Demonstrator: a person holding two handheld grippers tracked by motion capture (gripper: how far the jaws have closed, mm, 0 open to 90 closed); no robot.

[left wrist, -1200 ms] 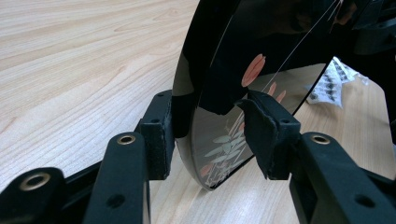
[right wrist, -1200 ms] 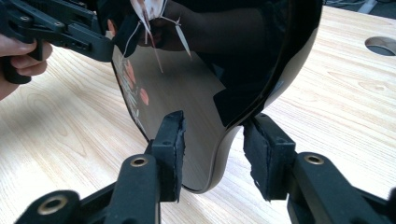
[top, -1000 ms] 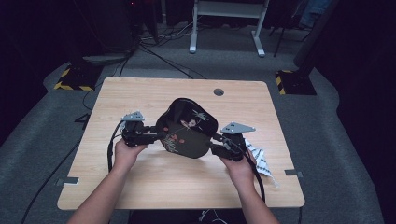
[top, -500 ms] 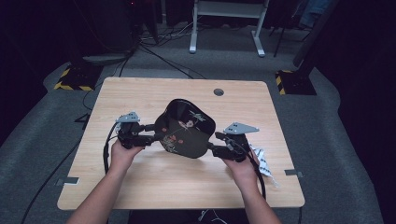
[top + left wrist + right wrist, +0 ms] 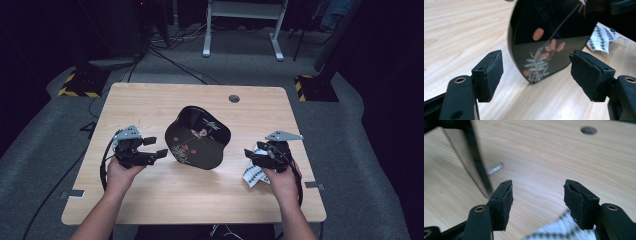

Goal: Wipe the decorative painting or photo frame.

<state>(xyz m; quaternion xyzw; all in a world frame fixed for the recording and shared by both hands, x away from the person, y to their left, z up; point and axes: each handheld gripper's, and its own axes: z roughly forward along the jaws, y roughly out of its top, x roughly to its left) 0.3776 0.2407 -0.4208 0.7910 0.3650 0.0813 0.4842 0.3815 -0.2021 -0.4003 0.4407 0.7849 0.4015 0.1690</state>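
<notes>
a black lacquered plate (image 5: 198, 137) with a painted pattern of red blossoms and pale leaves stands propped near the middle of the wooden table (image 5: 150, 100), tilted back with its decorated face toward the person's side. the left gripper (image 5: 156, 148) sits just to the plate's left, apart from it, jaws spread wide and holding nothing — in the left gripper view the plate (image 5: 554, 37) rises between and beyond the two pads (image 5: 491, 75), its lower edge meeting the tabletop. the right gripper (image 5: 251, 155) is off to the plate's right, well clear of it, jaws likewise wide and empty. under the right hand (image 5: 281, 182) lies a white paper with a black printed pattern (image 5: 252, 175). in the right gripper view the plate's dark edge (image 5: 476, 160) stands at the left, blurred, and the table's round cable hole (image 5: 589, 130) shows farther off.
</notes>
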